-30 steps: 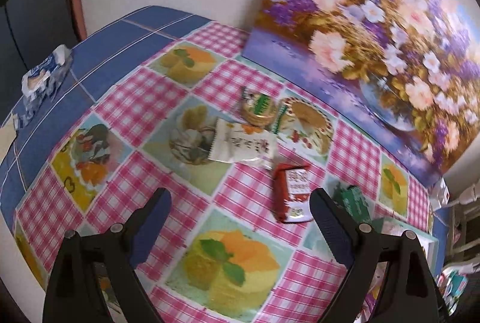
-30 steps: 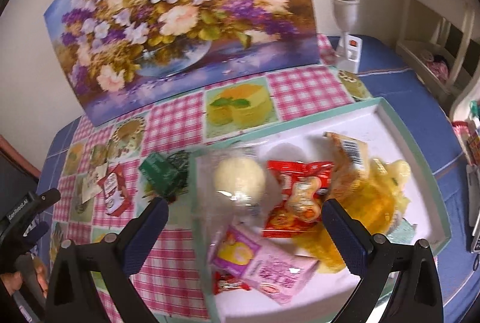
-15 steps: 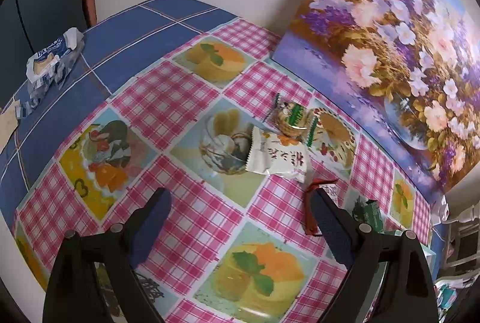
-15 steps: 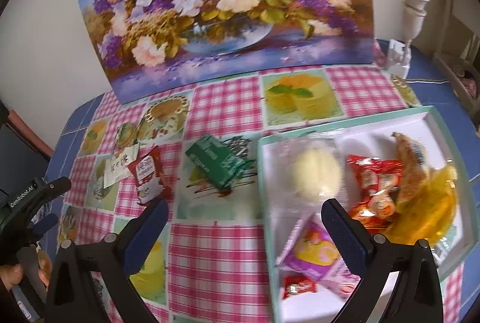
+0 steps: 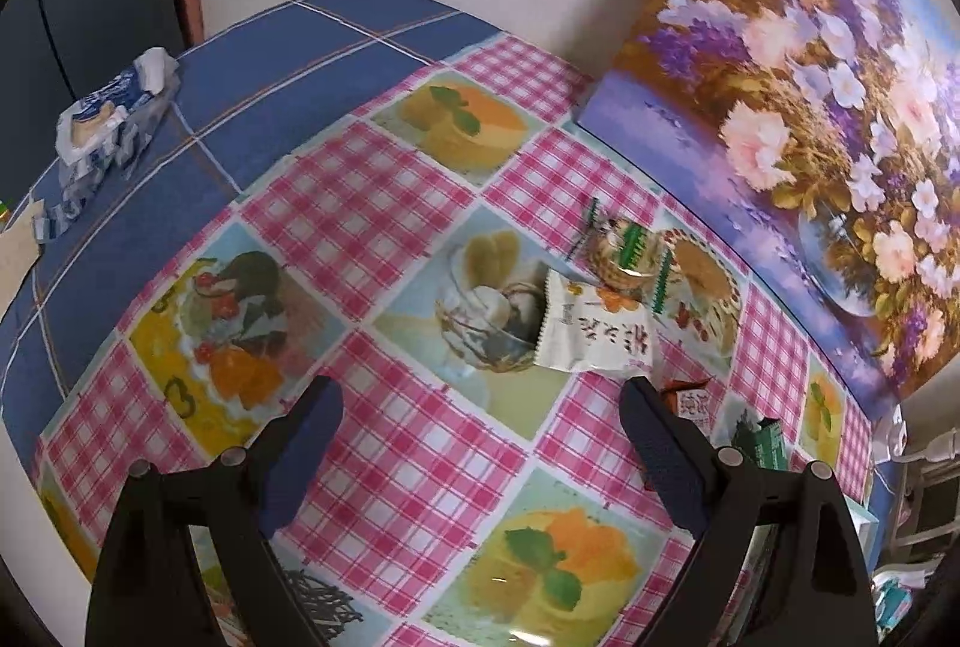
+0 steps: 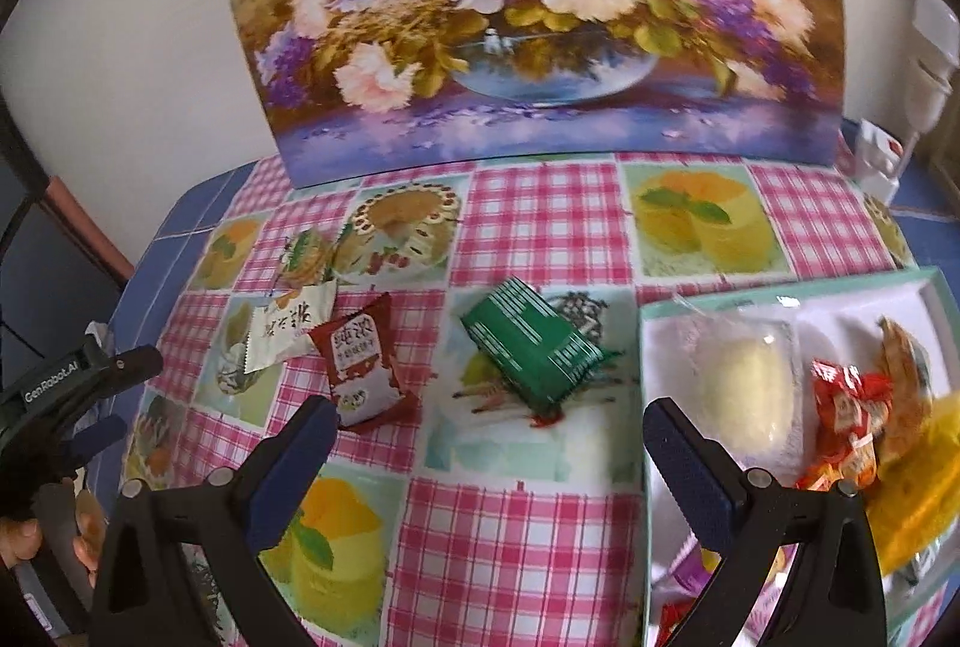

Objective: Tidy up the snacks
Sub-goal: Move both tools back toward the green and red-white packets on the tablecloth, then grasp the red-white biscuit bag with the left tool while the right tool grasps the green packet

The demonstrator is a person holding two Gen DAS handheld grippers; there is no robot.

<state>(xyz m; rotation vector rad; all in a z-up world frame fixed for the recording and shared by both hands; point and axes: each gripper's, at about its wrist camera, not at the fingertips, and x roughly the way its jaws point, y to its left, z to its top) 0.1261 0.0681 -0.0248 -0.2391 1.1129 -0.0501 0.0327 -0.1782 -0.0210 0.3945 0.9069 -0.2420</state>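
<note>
Compared with a second ago, the right wrist view has swung leftward: the tray (image 6: 792,287) that filled the middle now sits at the right edge, and the loose snacks on the desk (image 6: 540,215) have come toward the centre. In the left wrist view the white packet (image 5: 594,332) has slid rightward and nearer, and the red one has gone mostly behind the right finger. Going left to right in the right wrist view: the left tool (image 6: 90,401) shows at the far left edge with "GenRobot.AI" printed on its dark body, a hand (image 6: 24,539) beneath it; its jaws stand wide apart in its own view with nothing between them. Next comes a round clear-wrapped snack (image 6: 306,257) with green trim, then the white packet with dark characters that I cannot read, then a red packet (image 6: 363,365) with white characters, also unreadable, touching the white one's corner. A green striped packet (image 6: 531,347) lies apart from these, between them and the tray. The right tool (image 6: 489,437) hangs above the checked cloth, its jaws spread wide and empty, the green packet just ahead of them. In the tray lie a pale round cake in clear wrap (image 6: 744,389), red sweets (image 6: 846,419) and a yellow bag (image 6: 924,479). A flower painting (image 6: 528,5) leans against the wall behind.
</note>
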